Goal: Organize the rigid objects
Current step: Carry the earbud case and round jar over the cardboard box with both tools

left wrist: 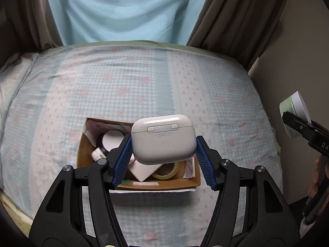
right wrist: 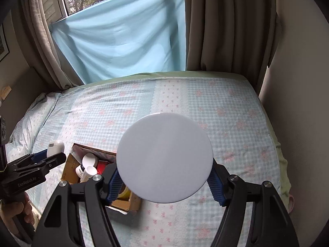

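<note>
My left gripper is shut on a white earbud case and holds it in the air above an open cardboard box on the bed. The box holds small bottles, a tape roll and a white card. My right gripper is shut on a round jar with a white lid, held above the bed to the right of the box. The jar shows green-sided in the left wrist view. The left gripper with the case shows at the left of the right wrist view.
The bed carries a pale blue checked sheet with pink flowers. A pillow lies at its left. Brown curtains and a light blue cloth hang behind. A wall runs along the right.
</note>
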